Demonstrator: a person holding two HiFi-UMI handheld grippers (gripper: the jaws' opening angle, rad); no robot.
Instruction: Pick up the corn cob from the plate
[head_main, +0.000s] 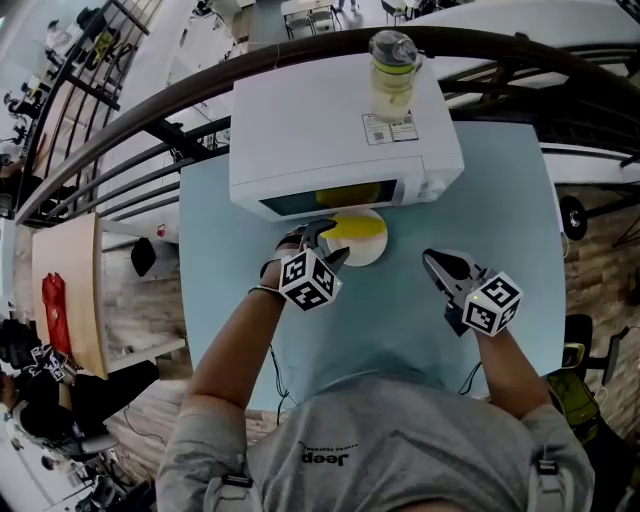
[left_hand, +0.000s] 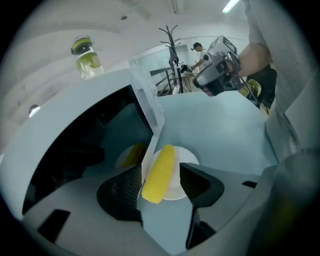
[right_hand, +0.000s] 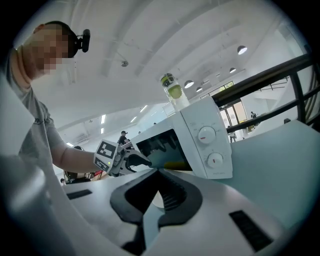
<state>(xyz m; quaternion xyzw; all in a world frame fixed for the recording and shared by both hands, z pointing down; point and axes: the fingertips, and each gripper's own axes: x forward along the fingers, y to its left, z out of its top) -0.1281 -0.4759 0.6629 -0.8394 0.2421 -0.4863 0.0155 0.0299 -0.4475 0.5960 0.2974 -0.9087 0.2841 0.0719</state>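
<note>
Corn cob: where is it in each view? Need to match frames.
Head view: corn on the plate, centre, in front of the microwave.
Left gripper view: low centre, between the open jaws.
Right gripper view: only a yellow sliver at the microwave door; corn or reflection, cannot tell.
Shared landmark: bottle on the microwave.

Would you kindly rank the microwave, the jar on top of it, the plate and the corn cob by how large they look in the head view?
1. microwave, clearly largest.
2. jar and plate: they look alike; the jar sits nearer the camera and the plate is partly covered, so unranked.
3. corn cob, smallest.
</note>
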